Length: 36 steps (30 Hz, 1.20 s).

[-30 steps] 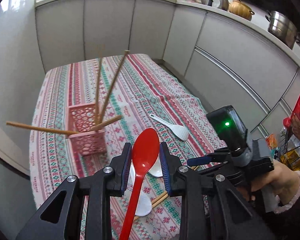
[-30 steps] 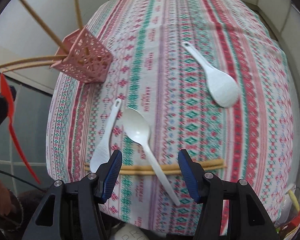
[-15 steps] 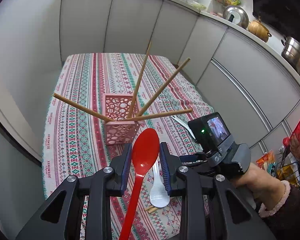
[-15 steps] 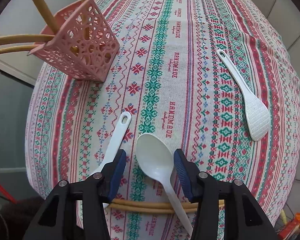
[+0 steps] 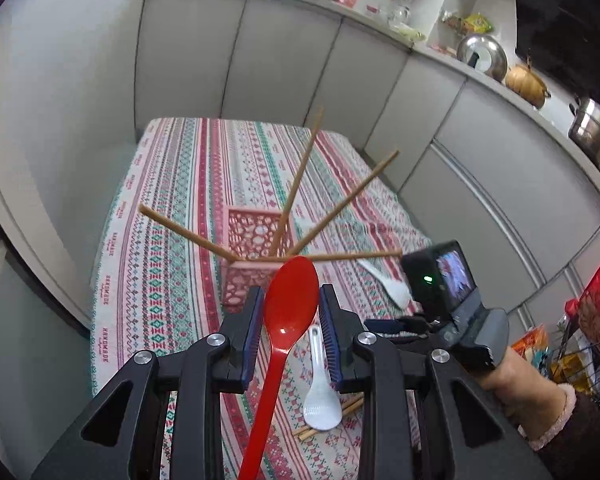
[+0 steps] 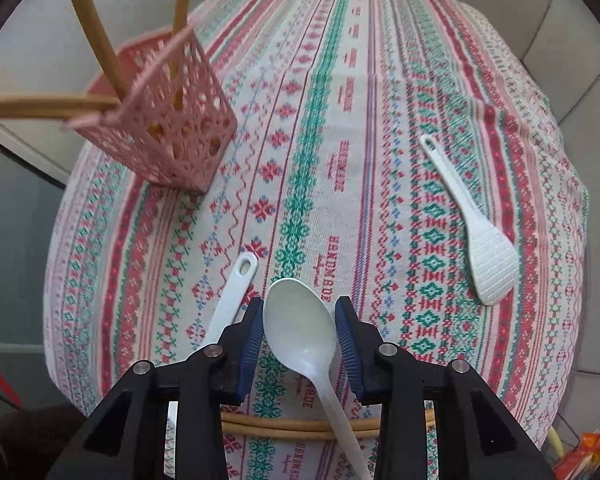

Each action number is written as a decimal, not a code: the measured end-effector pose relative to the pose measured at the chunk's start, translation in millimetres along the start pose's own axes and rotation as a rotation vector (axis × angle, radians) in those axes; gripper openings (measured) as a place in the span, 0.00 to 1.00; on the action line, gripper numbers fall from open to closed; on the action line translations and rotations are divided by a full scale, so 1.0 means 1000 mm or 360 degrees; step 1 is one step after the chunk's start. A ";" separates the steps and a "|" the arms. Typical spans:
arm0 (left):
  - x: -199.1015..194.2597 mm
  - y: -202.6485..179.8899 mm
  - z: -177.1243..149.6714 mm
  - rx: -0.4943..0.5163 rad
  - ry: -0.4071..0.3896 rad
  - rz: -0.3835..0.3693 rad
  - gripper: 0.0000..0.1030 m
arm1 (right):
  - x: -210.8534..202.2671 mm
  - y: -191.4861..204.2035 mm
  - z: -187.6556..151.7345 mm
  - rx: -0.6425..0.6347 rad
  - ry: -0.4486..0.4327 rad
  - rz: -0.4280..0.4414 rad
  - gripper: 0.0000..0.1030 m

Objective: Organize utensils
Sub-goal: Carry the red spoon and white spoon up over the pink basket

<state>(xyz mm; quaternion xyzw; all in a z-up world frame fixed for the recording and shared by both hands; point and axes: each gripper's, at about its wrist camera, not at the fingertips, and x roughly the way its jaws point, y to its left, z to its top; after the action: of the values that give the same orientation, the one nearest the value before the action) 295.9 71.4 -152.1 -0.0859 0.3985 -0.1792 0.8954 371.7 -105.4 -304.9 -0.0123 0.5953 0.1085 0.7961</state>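
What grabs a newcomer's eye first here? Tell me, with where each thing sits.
The red spoon, clamped upright in the left gripper, pops out right in front of the pink basket bristling with chopsticks. On the striped tablecloth, the right gripper is closing around a white spoon's bowl, with a rice paddle lying off to its right.

Spoons: one red (image 5: 290, 304), one white (image 6: 300, 328). Two rice paddles (image 6: 488, 256). One pink basket (image 6: 172, 120).
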 end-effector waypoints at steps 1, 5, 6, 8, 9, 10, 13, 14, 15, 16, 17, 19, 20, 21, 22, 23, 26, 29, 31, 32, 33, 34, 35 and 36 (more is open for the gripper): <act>-0.003 0.002 0.003 -0.0019 -0.0032 -0.0003 0.29 | -0.011 -0.002 0.000 0.0020 -0.0051 0.0025 0.36; -0.016 0.005 0.020 -0.0124 -0.0216 -0.0042 0.29 | -0.059 -0.013 0.000 0.0079 -0.0259 0.0125 0.35; -0.020 0.005 0.026 -0.0152 -0.0283 -0.0066 0.29 | -0.068 -0.013 0.000 0.0096 -0.0309 0.0151 0.35; -0.023 0.002 0.037 -0.0179 -0.0394 -0.0102 0.29 | -0.086 -0.016 0.004 0.0138 -0.0401 0.0211 0.35; -0.024 0.000 0.042 -0.0181 -0.0457 -0.0117 0.29 | -0.093 -0.018 0.005 0.0160 -0.0441 0.0239 0.36; -0.023 -0.003 0.047 -0.0181 -0.0519 -0.0127 0.29 | -0.100 -0.021 0.006 0.0175 -0.0470 0.0261 0.35; -0.016 -0.009 0.063 -0.0179 -0.0669 -0.0171 0.29 | -0.115 -0.033 0.006 0.0229 -0.0544 0.0328 0.35; -0.013 -0.012 0.066 -0.0169 -0.0716 -0.0181 0.29 | -0.118 -0.037 0.007 0.0246 -0.0557 0.0352 0.36; -0.009 -0.014 0.070 -0.0149 -0.0771 -0.0180 0.29 | -0.121 -0.042 0.006 0.0262 -0.0566 0.0371 0.35; -0.005 -0.015 0.073 -0.0131 -0.0807 -0.0177 0.29 | -0.121 -0.046 0.006 0.0275 -0.0570 0.0384 0.35; 0.000 -0.016 0.075 -0.0116 -0.0833 -0.0169 0.29 | -0.121 -0.049 0.006 0.0291 -0.0571 0.0399 0.35; 0.013 -0.015 0.082 -0.0099 -0.0848 -0.0153 0.29 | -0.119 -0.057 0.006 0.0325 -0.0564 0.0435 0.35; 0.020 -0.014 0.085 -0.0101 -0.0839 -0.0159 0.29 | -0.118 -0.061 0.007 0.0337 -0.0559 0.0447 0.35; 0.029 -0.011 0.089 -0.0109 -0.0831 -0.0157 0.29 | -0.118 -0.063 0.007 0.0344 -0.0559 0.0452 0.35; 0.035 -0.010 0.092 -0.0109 -0.0830 -0.0149 0.29 | -0.117 -0.067 0.008 0.0352 -0.0559 0.0457 0.35; 0.040 -0.010 0.095 -0.0100 -0.0832 -0.0138 0.29 | -0.117 -0.070 0.009 0.0359 -0.0560 0.0463 0.35; 0.054 -0.014 0.102 -0.0039 -0.0848 -0.0084 0.29 | -0.117 -0.078 0.010 0.0378 -0.0568 0.0484 0.35; 0.067 -0.014 0.107 -0.0003 -0.0852 -0.0047 0.29 | -0.115 -0.083 0.013 0.0390 -0.0567 0.0500 0.36; 0.077 -0.012 0.109 -0.0007 -0.0845 -0.0029 0.29 | -0.113 -0.086 0.014 0.0395 -0.0563 0.0509 0.35; 0.082 -0.011 0.109 -0.0003 -0.0841 -0.0017 0.29 | -0.113 -0.087 0.014 0.0397 -0.0562 0.0512 0.35; 0.087 -0.010 0.109 0.0007 -0.0836 -0.0003 0.29 | -0.113 -0.088 0.014 0.0399 -0.0561 0.0518 0.35; 0.091 -0.011 0.110 0.0016 -0.0831 0.0006 0.29 | -0.114 -0.088 0.014 0.0401 -0.0562 0.0521 0.35; 0.094 -0.011 0.110 0.0025 -0.0829 0.0014 0.29 | -0.115 -0.089 0.014 0.0401 -0.0564 0.0524 0.35; 0.099 -0.010 0.111 0.0035 -0.0819 0.0021 0.29 | -0.116 -0.090 0.014 0.0402 -0.0565 0.0526 0.35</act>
<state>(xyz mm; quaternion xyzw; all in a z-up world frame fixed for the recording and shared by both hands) 437.0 25.1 -142.4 -0.1164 0.1560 -0.1500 0.9693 370.3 -209.1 -200.7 0.2037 0.4493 0.1623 0.8546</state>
